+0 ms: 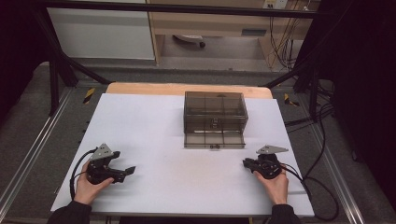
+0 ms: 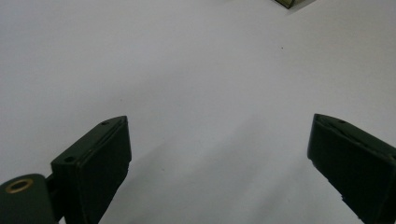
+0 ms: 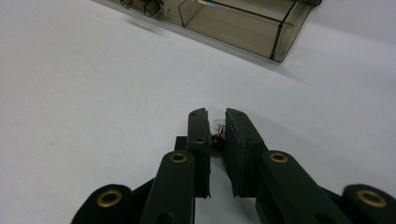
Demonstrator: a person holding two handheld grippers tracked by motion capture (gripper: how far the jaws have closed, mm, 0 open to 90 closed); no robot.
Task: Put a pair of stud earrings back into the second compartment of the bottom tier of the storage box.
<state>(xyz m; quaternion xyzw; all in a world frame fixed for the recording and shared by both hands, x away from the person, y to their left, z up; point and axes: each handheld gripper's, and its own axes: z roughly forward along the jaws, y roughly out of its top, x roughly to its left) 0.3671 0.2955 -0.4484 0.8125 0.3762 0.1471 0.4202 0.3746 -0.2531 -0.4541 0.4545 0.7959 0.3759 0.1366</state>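
My right gripper is shut on a tiny bulb with a clear glass tip and a dark red base, held just above the white table. In the high view this gripper rests at the front right, below the right corner of a smoky see-through box. The box's drawer stands pulled out toward me, and its near corner lies ahead of the right jaws. My left gripper sits at the front left, open, with only bare table between its jaws.
A white sheet covers the table, with a wooden edge at the back. Cables trail off the right side. A dark frame and floor rails surround the table. A corner of the box peeks in at the top of the left gripper view.
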